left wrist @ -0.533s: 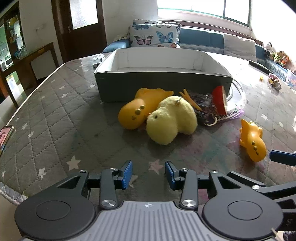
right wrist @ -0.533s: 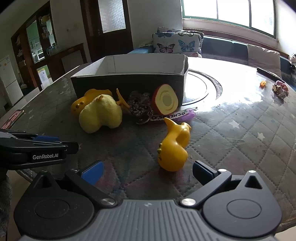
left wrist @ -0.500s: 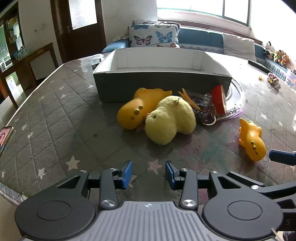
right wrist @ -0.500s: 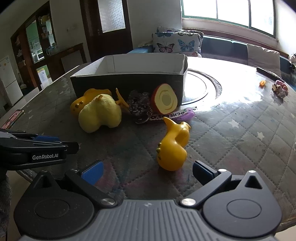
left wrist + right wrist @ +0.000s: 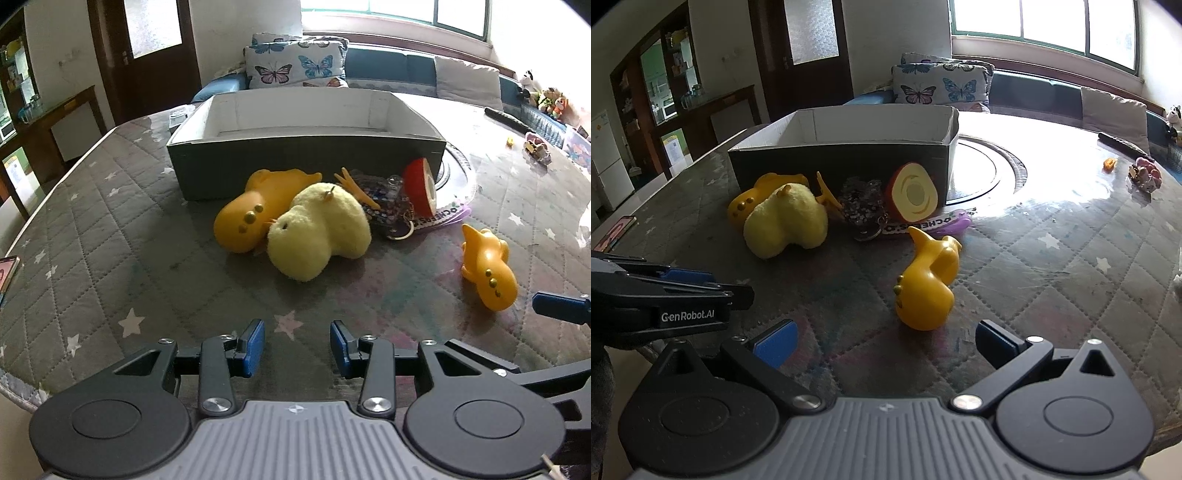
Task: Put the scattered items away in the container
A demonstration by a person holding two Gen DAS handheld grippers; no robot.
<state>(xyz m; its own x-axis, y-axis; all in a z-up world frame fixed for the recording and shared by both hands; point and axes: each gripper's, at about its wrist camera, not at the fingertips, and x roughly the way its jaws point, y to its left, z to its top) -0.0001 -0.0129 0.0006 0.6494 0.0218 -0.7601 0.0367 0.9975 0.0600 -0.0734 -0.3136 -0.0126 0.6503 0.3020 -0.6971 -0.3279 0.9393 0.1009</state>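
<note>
- Grey quilted cloth with pale stars covers the table, and toys lie on it before the near wall of the dark open cardboard box, which stands toward the table's far edge; what its floor holds cannot be seen from either view
- Left gripper hangs low at the table's near edge, jaws parted with nothing between them, aimed at the cluster; right gripper has jaws spread wide and empty, the lone duck just ahead of them
- Leftmost of the cluster is an orange rubber duck lying on its side; touching it, a pale yellow plush chick; behind those an orange claw hair clip, a dark glittery keyring pouch, a red halved toy fruit with a cream face leaning near the box's right corner, and a purple lettered strap
- Apart to the right lies a smaller orange rubber duck
- Judged: a pick stage; items are outside the box, so a grasp comes next; the right jaws need only advance and straddle the small duck's smooth, rounded body, which may slip; the plush will squash and grip easily
</note>
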